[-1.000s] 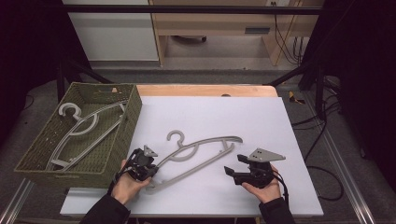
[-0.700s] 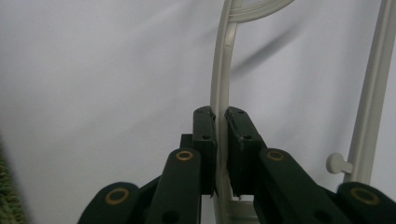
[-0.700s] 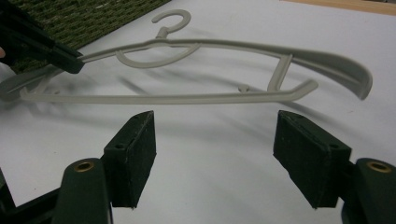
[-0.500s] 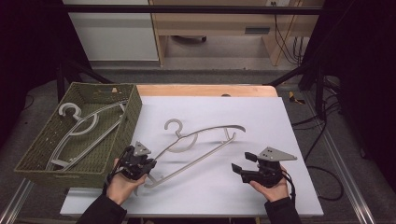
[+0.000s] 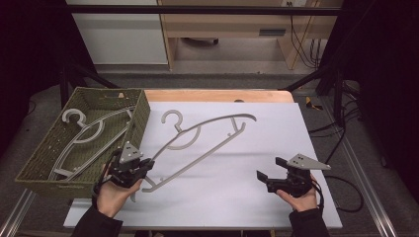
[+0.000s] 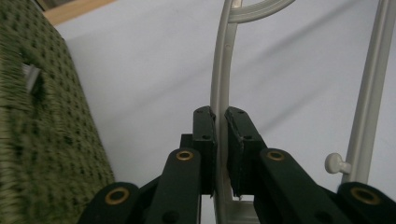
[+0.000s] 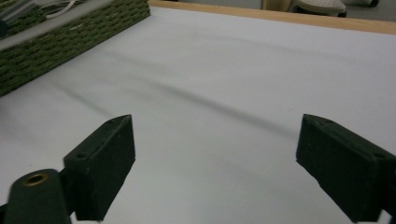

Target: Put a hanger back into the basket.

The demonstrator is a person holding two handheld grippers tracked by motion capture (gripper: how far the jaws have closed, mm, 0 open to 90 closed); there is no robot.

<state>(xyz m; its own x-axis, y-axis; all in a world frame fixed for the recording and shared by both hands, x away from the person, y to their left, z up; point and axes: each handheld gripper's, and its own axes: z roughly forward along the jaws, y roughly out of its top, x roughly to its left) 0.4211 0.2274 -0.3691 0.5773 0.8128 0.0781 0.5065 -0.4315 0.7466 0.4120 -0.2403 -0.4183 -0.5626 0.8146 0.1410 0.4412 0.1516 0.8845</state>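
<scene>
Item: my left gripper (image 5: 129, 170), jaws clamped on the near end of a pale grey plastic hanger (image 5: 207, 140), long axis running far-right above the white tabletop (image 5: 257, 197); my right gripper (image 5: 276, 178), jaws just opening, empty; green woven basket (image 5: 37, 165) far-left

My left gripper (image 5: 129, 168) is black with brass-coloured rivets and a grey plate on top, and between its pads runs the pale grey, plain hanger (image 5: 207, 136). My right gripper (image 5: 271, 173), at four o'clock from it, is the same black with a grey plate. The table sheet (image 5: 237, 197) is flat white, edged in light wood at twelve o'clock. At nine o'clock the basket (image 5: 34, 163) is olive green, woven in a fine check, holding more pale grey hangers (image 5: 81, 133).
</scene>
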